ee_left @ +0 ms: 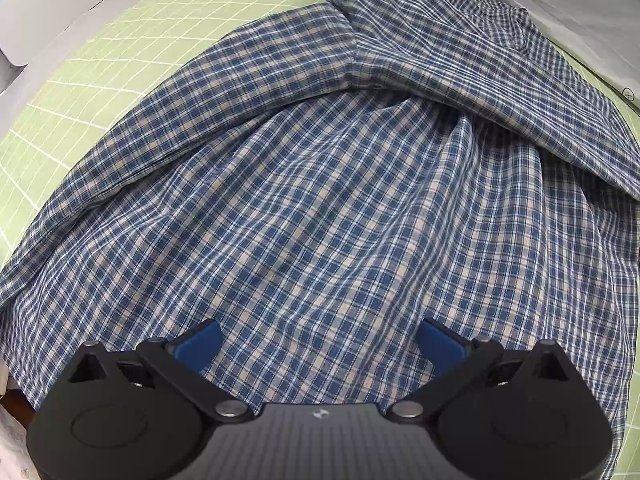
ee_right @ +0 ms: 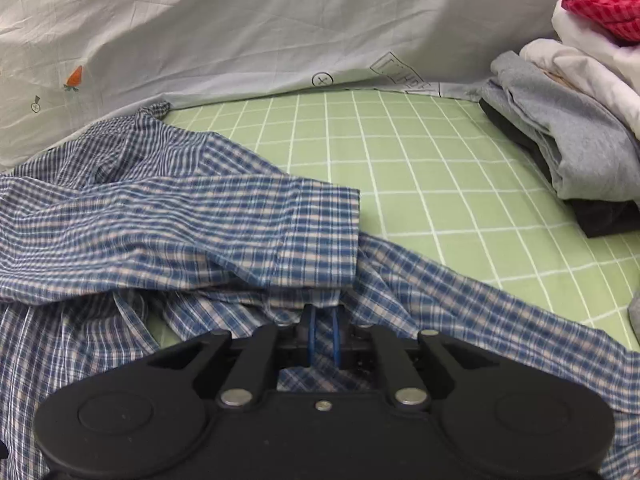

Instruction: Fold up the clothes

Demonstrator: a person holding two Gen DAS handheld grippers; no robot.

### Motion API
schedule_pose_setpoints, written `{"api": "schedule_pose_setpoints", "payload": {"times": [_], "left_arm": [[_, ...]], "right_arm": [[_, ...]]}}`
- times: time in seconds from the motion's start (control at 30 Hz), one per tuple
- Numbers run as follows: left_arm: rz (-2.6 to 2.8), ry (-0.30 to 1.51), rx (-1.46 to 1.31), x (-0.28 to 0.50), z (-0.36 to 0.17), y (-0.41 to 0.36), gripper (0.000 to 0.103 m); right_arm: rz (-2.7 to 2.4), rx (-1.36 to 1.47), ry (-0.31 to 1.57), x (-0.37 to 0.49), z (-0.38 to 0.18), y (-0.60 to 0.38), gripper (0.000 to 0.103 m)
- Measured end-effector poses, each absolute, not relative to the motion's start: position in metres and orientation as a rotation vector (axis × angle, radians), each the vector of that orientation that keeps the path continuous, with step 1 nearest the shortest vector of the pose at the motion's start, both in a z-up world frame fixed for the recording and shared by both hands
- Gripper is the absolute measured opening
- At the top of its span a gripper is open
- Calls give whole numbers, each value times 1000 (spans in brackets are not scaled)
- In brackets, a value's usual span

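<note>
We read no legible brand; the pale sheet (ee_right: 240, 20) behind carries only printed circled crosses, a small carrot motif (ee_right: 74, 77) and a boxed line drawing whose lettering is too distorted to read. The blue plaid shirt (ee_left: 320, 208) lies rumpled on the green grid-patterned cover (ee_right: 440, 184), a sleeve thrown across its body, while a pile of folded clothes (ee_right: 568, 128) sits well apart at the right. Our left gripper (ee_left: 320, 344) hovers spread wide over the shirt's body, and our right gripper (ee_right: 324, 332) is pinched onto shirt fabric just under the sleeve cuff.
</note>
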State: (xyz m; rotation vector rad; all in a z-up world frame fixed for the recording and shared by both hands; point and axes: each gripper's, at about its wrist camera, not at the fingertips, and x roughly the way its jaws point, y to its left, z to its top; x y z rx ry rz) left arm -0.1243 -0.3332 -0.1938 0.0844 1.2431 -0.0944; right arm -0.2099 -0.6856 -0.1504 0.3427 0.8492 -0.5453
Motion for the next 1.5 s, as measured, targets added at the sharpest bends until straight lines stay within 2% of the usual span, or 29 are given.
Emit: {"api": "schedule_pose_setpoints", "payload": {"times": [0.07,0.1,0.13,0.2,0.27,0.33,0.37,0.4,0.6,0.77,1.07,1.37,1.47,1.5], "left_arm": [[-104,1245,90,-124,-193,-330,103],[-109,1246,94,-124,-192,-328,103],[-113,1246,99,-124,-191,-326,103],[-133,1227,111,-128,-185,-321,103],[-160,1171,119,-135,-171,-313,103],[-179,1109,123,-142,-156,-304,103],[-177,1083,125,-149,-150,-302,103],[-169,1066,127,-153,-146,-299,103],[-136,1016,131,-148,-131,-265,103],[-140,1016,131,-130,-137,-195,103],[-307,1035,217,-81,-152,-79,103],[-454,1015,348,-56,-154,-14,103],[-482,1033,348,-51,-158,-3,103],[-494,1038,350,-50,-160,-2,103]], "right_arm": [[-557,348,848,-214,-149,-683,21],[-567,346,840,-217,-147,-681,34],[-575,347,828,-219,-143,-678,41],[-584,359,797,-224,-134,-672,44],[-594,371,765,-228,-125,-665,58],[-603,383,733,-233,-116,-658,93],[-603,387,723,-234,-113,-653,101],[-597,388,724,-233,-112,-644,103],[-554,386,726,-229,-110,-588,103],[-510,406,724,-217,-109,-520,103],[-515,446,748,-173,-125,-352,103],[-461,453,720,-118,-128,-217,103],[-428,471,717,-112,-125,-196,97],[-422,478,717,-111,-125,-190,90]]}}
